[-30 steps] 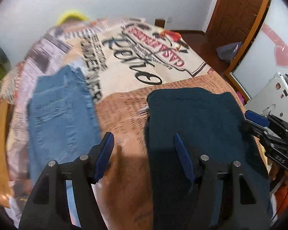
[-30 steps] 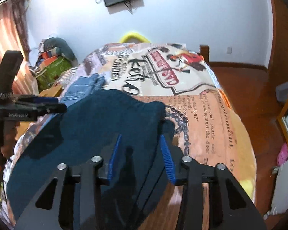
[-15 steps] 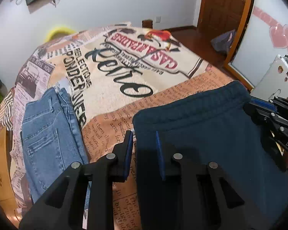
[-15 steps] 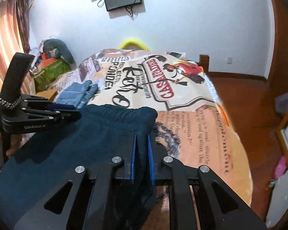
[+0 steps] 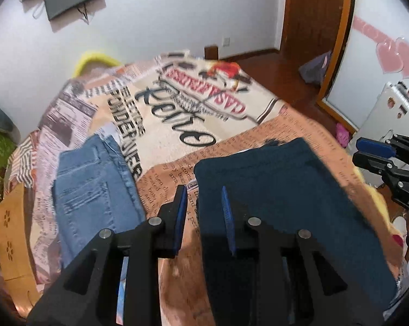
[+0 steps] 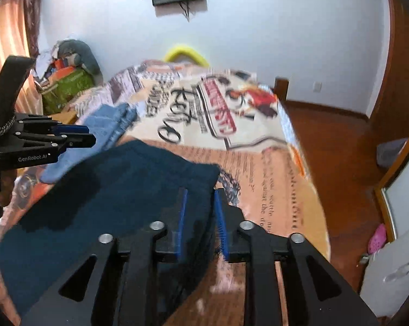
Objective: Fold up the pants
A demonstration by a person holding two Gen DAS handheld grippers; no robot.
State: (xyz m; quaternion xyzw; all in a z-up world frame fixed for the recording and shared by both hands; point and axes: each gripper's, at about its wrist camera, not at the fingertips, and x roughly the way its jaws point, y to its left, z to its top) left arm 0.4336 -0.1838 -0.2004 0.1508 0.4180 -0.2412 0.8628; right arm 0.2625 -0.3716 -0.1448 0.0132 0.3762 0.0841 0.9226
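Note:
Dark navy pants (image 5: pixel 280 206) lie flat on the printed bedspread (image 5: pixel 204 114), waistband toward the far side; they also show in the right wrist view (image 6: pixel 117 195). My left gripper (image 5: pixel 204 206) hovers over the pants' left edge, jaws a small way apart, nothing between them. My right gripper (image 6: pixel 200 212) hovers over the pants' right edge near the waistband corner, jaws a small way apart, holding nothing. Each gripper shows in the other's view, the right one (image 5: pixel 378 154) and the left one (image 6: pixel 68 135).
Folded blue jeans (image 5: pixel 95 187) lie on the bed left of the navy pants. A wooden piece (image 5: pixel 11 231) stands at the bed's left edge. A yellow object (image 6: pixel 185 53) is at the bed's far end. Wooden floor (image 6: pixel 340 149) and a door lie right.
Both grippers, nearly shut on the pants' edges half a second ago, have opened somewhat and lifted off. The pants now lie flat on the bed.

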